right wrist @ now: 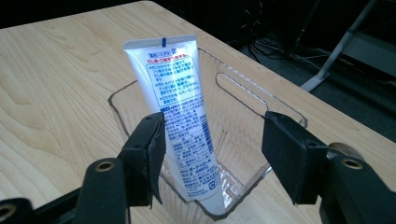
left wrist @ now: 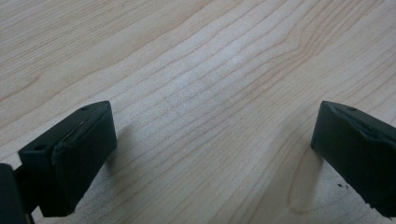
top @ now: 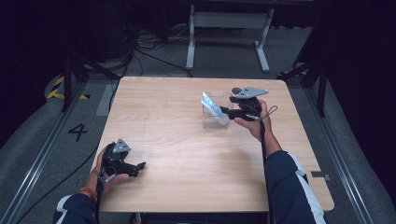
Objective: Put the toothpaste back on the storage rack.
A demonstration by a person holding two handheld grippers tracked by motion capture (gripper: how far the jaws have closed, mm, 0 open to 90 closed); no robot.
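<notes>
The tube already stands inside the clear bin, leaning on its wall. The right gripper, just by the bin, has let go, jaws apart. The left gripper rests wide open, far from the bin.

Tube print: too small to read in the right gripper view; a blur of white and blue in the high view.
Tube base: behind the clear bin wall, cap not distinguishable.
Left tongs: both jaws cut by the picture's bottom corners.
Right tongs: bodies cropped at the lower edge.
Desk near edge: partly covered by sleeves.
</notes>
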